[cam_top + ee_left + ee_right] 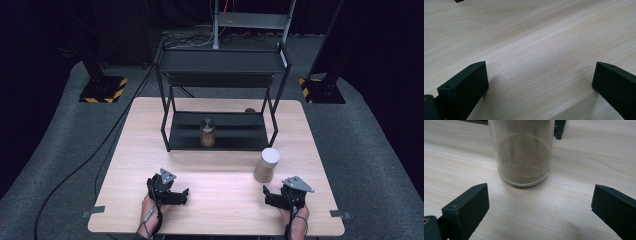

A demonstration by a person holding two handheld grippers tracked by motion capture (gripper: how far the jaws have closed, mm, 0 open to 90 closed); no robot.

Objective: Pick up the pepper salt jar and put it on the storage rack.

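Two grippers rest on the wooden table [150,150], jaws spread wide and empty. Just ahead of the right gripper [540,202], centred between its jaws for a grasp, stands a white-capped jar of brown powder [524,157]; the left gripper [540,82] faces bare wood.

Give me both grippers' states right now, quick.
Left gripper: open, holding nothing, only bare table between its jaws.
Right gripper: open, holding nothing, pointed at the clear jar of brown powder just ahead.
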